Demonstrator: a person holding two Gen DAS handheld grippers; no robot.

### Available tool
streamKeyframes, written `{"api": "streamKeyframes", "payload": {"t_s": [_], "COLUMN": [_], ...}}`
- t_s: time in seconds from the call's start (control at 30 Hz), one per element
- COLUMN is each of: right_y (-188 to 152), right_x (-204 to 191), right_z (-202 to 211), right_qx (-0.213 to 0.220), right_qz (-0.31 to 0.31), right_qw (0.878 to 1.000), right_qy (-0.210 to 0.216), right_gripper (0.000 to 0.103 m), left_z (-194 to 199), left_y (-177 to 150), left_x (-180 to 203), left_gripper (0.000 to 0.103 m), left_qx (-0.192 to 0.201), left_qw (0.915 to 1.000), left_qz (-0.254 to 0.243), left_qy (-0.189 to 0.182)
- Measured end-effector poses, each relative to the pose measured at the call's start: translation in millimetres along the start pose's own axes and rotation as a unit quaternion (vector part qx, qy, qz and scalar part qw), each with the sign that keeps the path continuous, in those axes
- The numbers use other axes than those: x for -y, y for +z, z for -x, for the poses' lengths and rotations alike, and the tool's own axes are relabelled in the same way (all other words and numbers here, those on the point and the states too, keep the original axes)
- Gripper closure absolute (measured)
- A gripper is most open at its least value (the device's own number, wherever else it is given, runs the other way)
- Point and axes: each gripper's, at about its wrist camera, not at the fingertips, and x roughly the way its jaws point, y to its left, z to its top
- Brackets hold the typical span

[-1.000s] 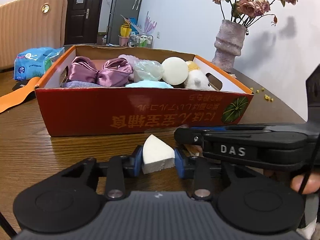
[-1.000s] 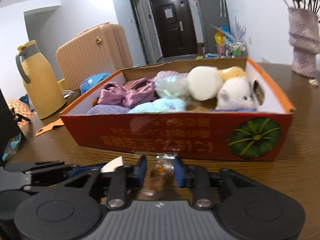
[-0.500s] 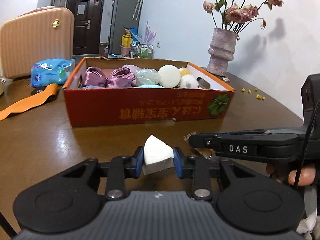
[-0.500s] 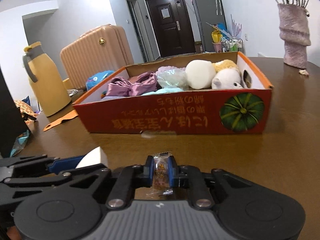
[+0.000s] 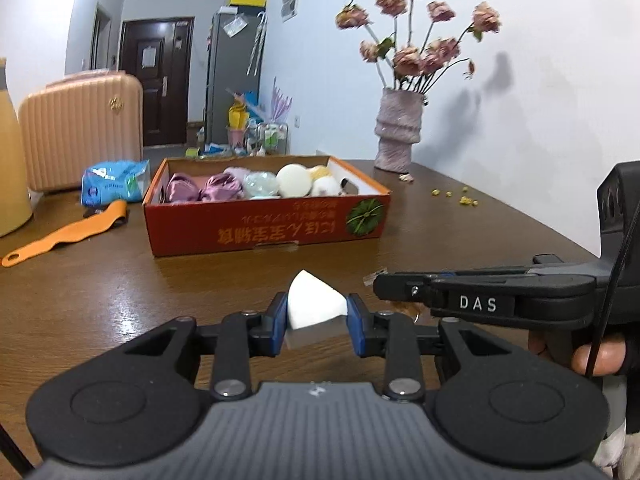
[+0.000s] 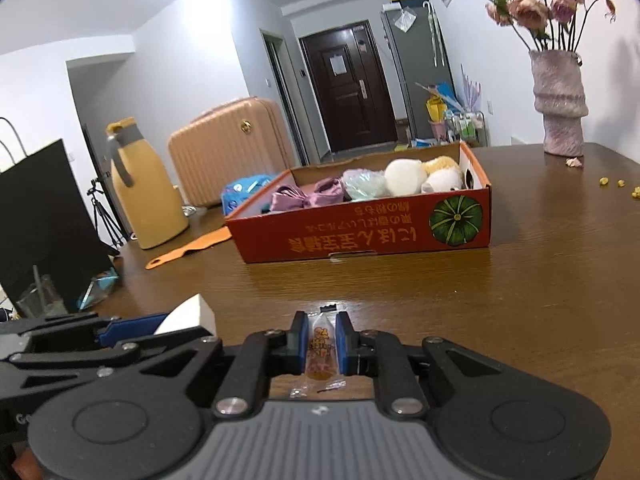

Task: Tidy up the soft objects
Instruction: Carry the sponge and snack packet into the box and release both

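Both grippers are now seen farther back from the red cardboard box (image 5: 264, 232) than a second ago, and each held piece is lifted clear of the brown wooden table (image 5: 100, 292).

At the left, the left gripper (image 5: 316, 318) is closed on a white wedge-shaped sponge (image 5: 314, 304), pinched between the blue pads (image 5: 279, 322); its pointed end is aimed up and forward toward the box. At the right, the right gripper (image 6: 322, 346) is closed tightly on a small clear-wrapped orange candy (image 6: 320, 350), whose long axis runs forward along the fingers, with crimped ends showing at front and back.

The candy is hidden in the left wrist view behind the right gripper's black side; only the right wrist view shows it. A yellow thermos jug (image 6: 144, 192) and a black paper bag (image 6: 44, 220) are seen whole only in the right view.

Inside the box, purple satin bows (image 5: 204, 190), a white round puff (image 5: 294, 180) and a white plush toy (image 5: 326, 186) are packed. An orange strap (image 5: 68, 232), a blue packet (image 5: 114, 180) and a pink vase of dried roses (image 5: 398, 136) surround it; a beige suitcase (image 5: 80, 128) stands behind.
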Motion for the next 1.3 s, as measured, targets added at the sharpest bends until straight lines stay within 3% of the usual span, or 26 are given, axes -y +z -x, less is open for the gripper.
{"api": "streamKeyframes", "payload": {"t_s": [0.27, 0.53, 0.73, 0.9, 1.13, 1.2, 1.23, 1.27, 1.3], "right_y": [-2.5, 13.9, 64.3, 103.8, 125.7, 124.0, 122.0, 119.6, 117.3], "right_x": [1.3, 13.0, 27.4, 44.6, 59.2, 65.6, 69.4, 71.4, 73.9], "right_z": [22.8, 2.6, -33.7, -89.8, -164.4, -183.9, -192.1, -196.9, -200.1], "right_qx": [0.02, 0.02, 0.045, 0.036, 0.015, 0.0, -0.005, -0.011, -0.016], "right_qz": [-0.003, 0.002, 0.021, 0.015, 0.021, 0.018, 0.012, 0.006, 0.001], "right_qw": [1.0, 1.0, 0.998, 0.999, 0.999, 0.999, 0.999, 0.998, 0.998], "right_qy": [-0.007, -0.015, -0.026, -0.026, -0.037, -0.047, -0.053, -0.055, -0.055], "right_gripper": [0.089, 0.089, 0.089, 0.089, 0.089, 0.085, 0.08, 0.067, 0.064], "left_z": [5.6, -30.4, -94.4, -160.0, -245.7, -267.3, -275.7, -282.0, -286.6], "left_y": [8.6, 40.3, 92.2, 134.3, 153.0, 152.7, 151.2, 148.8, 145.7], "left_x": [6.6, -1.4, -25.3, -43.0, -54.5, -59.0, -60.6, -62.3, -64.5], "left_gripper": [0.072, 0.072, 0.072, 0.072, 0.071, 0.065, 0.053, 0.043, 0.04], "left_qx": [0.013, 0.027, 0.031, 0.018, -0.022, -0.046, -0.053, -0.056, -0.056], "left_qw": [0.9999, 0.9995, 0.9993, 0.9993, 0.9989, 0.998, 0.9978, 0.9976, 0.9975], "left_qz": [0.002, -0.01, 0.012, 0.027, 0.017, 0.017, 0.015, 0.015, 0.016], "left_qy": [-0.006, -0.01, -0.019, -0.02, -0.039, -0.04, -0.038, -0.038, -0.039]}}
